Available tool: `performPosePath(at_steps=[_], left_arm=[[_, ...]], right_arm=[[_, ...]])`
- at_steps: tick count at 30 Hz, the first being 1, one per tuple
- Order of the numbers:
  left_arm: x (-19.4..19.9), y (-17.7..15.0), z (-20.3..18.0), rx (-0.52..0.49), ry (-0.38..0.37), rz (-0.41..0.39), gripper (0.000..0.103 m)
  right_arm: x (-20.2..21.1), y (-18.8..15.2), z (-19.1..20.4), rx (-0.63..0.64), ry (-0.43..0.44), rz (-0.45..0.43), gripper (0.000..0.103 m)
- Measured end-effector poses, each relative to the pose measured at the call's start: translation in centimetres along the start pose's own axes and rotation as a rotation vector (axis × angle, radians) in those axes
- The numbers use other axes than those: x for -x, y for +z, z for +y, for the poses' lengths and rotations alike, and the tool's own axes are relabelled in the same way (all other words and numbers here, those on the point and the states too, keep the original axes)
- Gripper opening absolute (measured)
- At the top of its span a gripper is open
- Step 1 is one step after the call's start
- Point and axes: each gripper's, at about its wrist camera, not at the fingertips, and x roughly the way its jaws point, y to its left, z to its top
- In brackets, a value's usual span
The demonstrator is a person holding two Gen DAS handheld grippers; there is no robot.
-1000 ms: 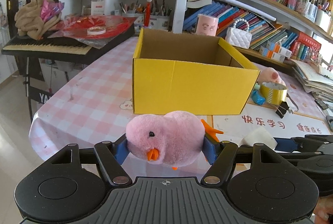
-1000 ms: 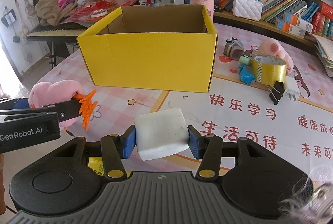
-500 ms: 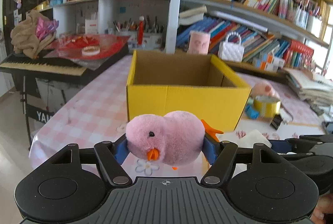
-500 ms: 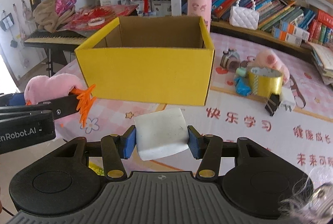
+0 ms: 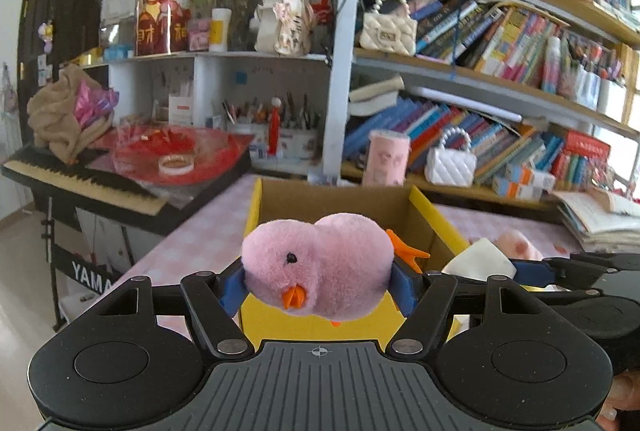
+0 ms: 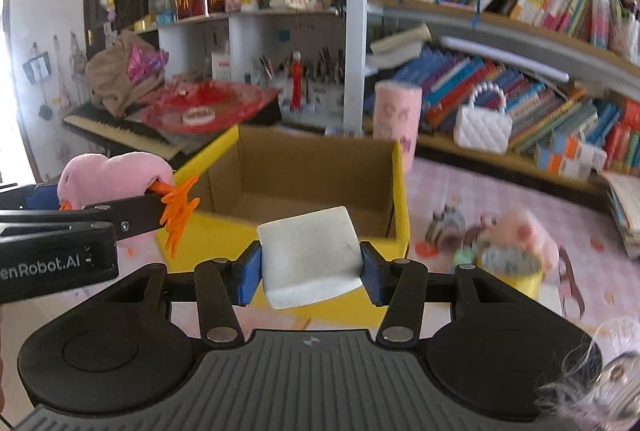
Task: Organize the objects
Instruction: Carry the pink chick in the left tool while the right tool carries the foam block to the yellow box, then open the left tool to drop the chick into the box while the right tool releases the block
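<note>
The pink chick [image 5: 318, 265] sits clamped in the left gripper [image 5: 318, 285], held near the front wall of the yellow box [image 6: 394, 199]. The white block [image 6: 310, 255] is pinched in the right gripper [image 6: 308, 273], at the same wall. The step in hand looks like carrying both to the box; next, each needs moving over the opening and letting go. Readable writing: "enRobot.AI" on the left gripper's side, "YAMA" on the keyboard stand [image 5: 86, 273].
</note>
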Motion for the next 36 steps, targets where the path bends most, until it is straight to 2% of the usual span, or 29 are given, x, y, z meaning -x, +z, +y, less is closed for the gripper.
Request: performPosePath(at_steps=[8,13,22,27,31,35,36], left_arm=[[-5.6,2.1,-0.6,0.009,0.016,0.031,0.07],[-9.4,2.8,-0.7,0.019,0.025,0.066,0.07],[-15.4,2.8,-0.3,0.05,0.043,0.195,0.07],[-16.8,2.0,-0.7,0.042,0.051,0.271,0.071],[-17.0,1.7,-1.4,0.003,0.06,0.279,0.071],[-16.9,1.7,-1.4,0.002,0.063,0.273,0.073],[-16.8,1.7,-1.3,0.009,0.066,0.267,0.076]], right_arm=[[-4.8,2.9,-2.1,0.077,0.0,-0.017,0.048],[-9.4,3.9,-3.0,0.14,0.014,0.032,0.048],[-15.9,4.7,-3.1,0.262,0.074,0.131,0.048],[-18.6,5.2,-2.6,0.331,0.132,0.266,0.048],[-19.4,4.9,-1.9,0.405,0.178,0.356,0.048],[-19.5,4.8,-1.9,0.421,0.171,0.371,0.048],[-19.4,4.7,-1.9,0.419,0.169,0.366,0.048]])
